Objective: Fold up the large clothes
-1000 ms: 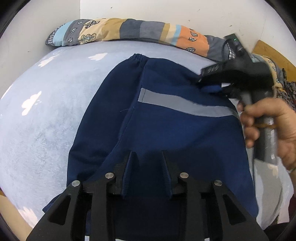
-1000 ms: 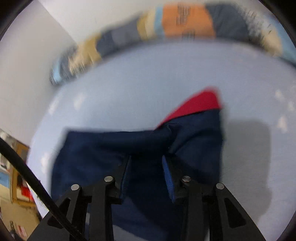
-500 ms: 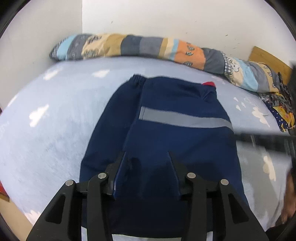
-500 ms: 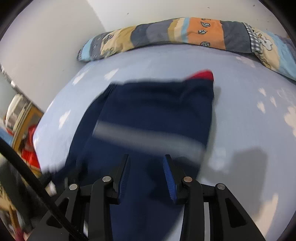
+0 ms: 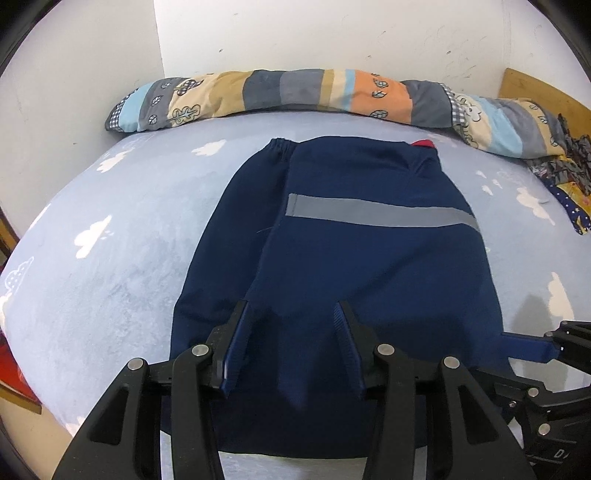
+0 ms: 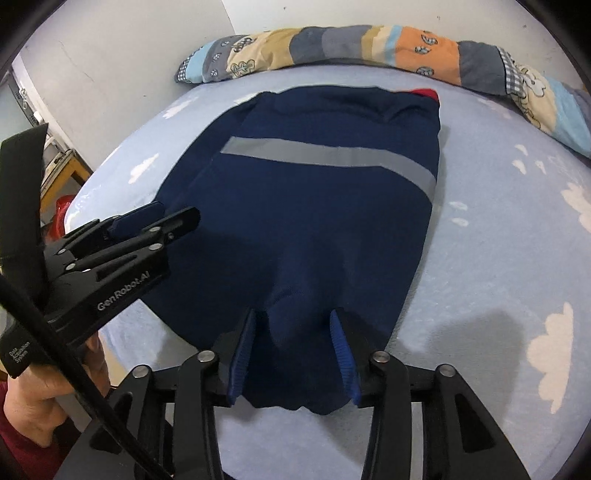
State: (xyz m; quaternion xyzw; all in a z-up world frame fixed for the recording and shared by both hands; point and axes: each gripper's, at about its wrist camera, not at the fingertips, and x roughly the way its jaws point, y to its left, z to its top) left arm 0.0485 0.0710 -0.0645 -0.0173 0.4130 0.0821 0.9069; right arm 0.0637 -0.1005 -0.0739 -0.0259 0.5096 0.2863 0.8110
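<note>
Left wrist view. Navy garment [image 5: 354,258]: folded, lying flat in the middle of the bed [image 5: 110,266]; grey stripe [image 5: 380,214] across its far half; elastic cuff at the far left corner; red lining showing at the far right corner. Near hem close to the near edge of the bed. Bare cloud-print sheet lies open to the left, to the right and beyond the garment. Patchwork bolster [image 5: 332,92]: along the far edge of the bed, against the white wall [image 5: 332,33]. Crumpled patterned cloth [image 5: 569,173]: far right. Left hand-held gripper [image 5: 291,347]: jaws spread, over the near hem, gripping nothing. Right hand-held gripper [image 5: 535,347]: low at the right, one blue pad beside the garment's right edge; whether it is spread cannot be told here.

Right wrist view. Garment [image 6: 325,206]: same lie, right edge straight, wide bare sheet to its right. Right hand-held gripper [image 6: 295,350]: jaws spread, a raised fold of the near hem between the pads, not pinched. Left hand-held gripper [image 6: 155,221]: over the garment's left edge, held by a hand [image 6: 40,391].
</note>
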